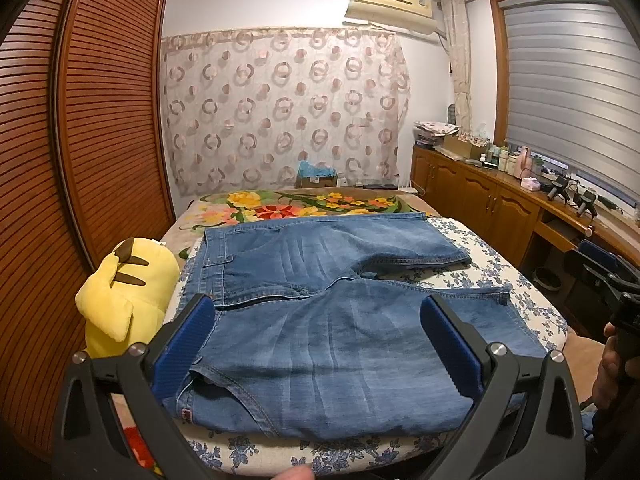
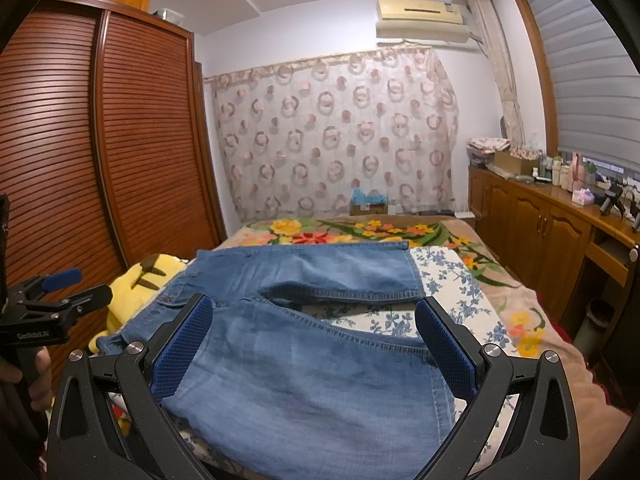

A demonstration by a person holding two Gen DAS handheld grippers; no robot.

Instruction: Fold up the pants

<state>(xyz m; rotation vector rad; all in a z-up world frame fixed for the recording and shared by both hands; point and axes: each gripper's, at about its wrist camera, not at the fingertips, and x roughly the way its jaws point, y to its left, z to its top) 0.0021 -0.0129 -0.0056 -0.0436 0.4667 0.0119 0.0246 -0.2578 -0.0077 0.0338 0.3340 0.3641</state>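
two tongs, left tongs and right tongs, gape over one pants.

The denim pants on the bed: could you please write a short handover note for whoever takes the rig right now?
Left tongs: open, hovering over the waist end, holding nothing.
Right tongs: open, hovering over the leg hems, holding nothing.
Denim pants lie flat on the blue floral cloth, legs slightly apart, waistband beside the yellow plush toy.
Done: pants spread out.
Left: every fold, probably starting by laying one leg over the other.
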